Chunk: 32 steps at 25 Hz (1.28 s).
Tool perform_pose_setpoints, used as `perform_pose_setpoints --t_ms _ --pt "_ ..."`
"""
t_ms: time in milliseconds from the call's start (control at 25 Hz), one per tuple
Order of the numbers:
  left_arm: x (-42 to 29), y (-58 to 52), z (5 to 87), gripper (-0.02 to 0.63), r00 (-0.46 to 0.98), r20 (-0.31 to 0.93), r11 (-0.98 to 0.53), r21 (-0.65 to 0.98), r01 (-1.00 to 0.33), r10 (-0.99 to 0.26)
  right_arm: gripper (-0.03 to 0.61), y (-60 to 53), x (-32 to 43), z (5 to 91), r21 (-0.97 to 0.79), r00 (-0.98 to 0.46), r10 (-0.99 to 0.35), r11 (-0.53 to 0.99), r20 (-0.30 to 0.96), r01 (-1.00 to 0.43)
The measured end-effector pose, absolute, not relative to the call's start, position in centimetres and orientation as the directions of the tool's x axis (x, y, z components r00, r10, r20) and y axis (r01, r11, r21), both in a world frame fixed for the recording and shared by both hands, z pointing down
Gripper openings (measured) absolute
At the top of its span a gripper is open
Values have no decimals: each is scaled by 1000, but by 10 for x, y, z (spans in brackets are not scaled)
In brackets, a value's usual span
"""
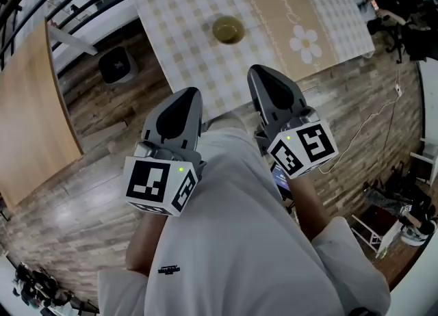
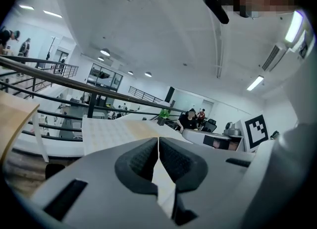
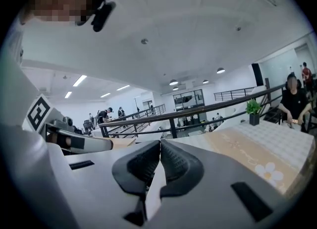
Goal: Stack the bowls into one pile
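Left tongs point(image 1: 186, 99): closed tip to tip with nothing in them. In the left gripper view the pads point(image 2: 171, 161) meet along a thin seam. I hold them low against my body, short of the worktop's near edge, since they have nothing to carry.

Right tongs point(image 1: 263, 79): also closed and empty, with the pads point(image 3: 176, 166) pressed together in the right gripper view. They are level with the left tongs and aimed out over the worktop, not at any target.

Bowl point(image 1: 228, 30): an olive-yellow round, standing alone mid-worktop. It is well apart from both tongs and near the far side of the checked part of the cloth. I cannot tell from above whether it is one bowl or several nested together.

Worktop point(image 1: 171, 7): covered in a checked cloth with a tan band and a daisy print point(image 1: 305, 43). I see no other bowl on it.

Stage: my guess is either that the pile is made and I am standing clear, or that work has not started.

Next: if more bowls turn up, I must open the tongs and lean forward, as the bowl looks beyond easy reach from here.
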<state>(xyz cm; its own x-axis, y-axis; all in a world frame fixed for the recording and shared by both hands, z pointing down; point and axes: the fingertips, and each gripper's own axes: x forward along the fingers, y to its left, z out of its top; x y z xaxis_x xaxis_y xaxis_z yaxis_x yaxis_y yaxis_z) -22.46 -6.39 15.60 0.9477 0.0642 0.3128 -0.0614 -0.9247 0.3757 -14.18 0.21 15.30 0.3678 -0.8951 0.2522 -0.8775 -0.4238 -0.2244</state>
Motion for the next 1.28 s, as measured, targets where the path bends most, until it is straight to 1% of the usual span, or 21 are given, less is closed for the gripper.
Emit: perform_pose_setpoints --t_ms 80,240,440,600,840,1080,1280 --pt "-233 -68 153 26 950 308 -932 357 -61 56 35 0 -156 148 -201 376 -898 -421 228 -884" --pt "-246 -75 152 26 949 313 -948 313 -61 42 35 -6 -186 146 -213 375 -904 -415 204 -885" --pt "-258 -81 151 26 949 314 -951 302 -72 28 34 -24 -216 144 -165 353 -911 -390 215 -906" --pt "-263 -81 151 26 951 310 -945 316 -82 22 35 -31 -234 146 -197 317 -922 -361 224 -911" --pt "-261 -73 147 26 947 319 -950 305 -62 40 34 -28 -232 146 -229 316 -922 -365 223 -902" --pt "-269 -68 151 26 944 329 -941 330 -80 35 34 -20 -234 152 -279 315 -917 -378 246 -883" --pt "-267 -64 145 26 943 330 -943 325 -66 48 34 -14 -234 146 -277 329 -913 -390 240 -878"
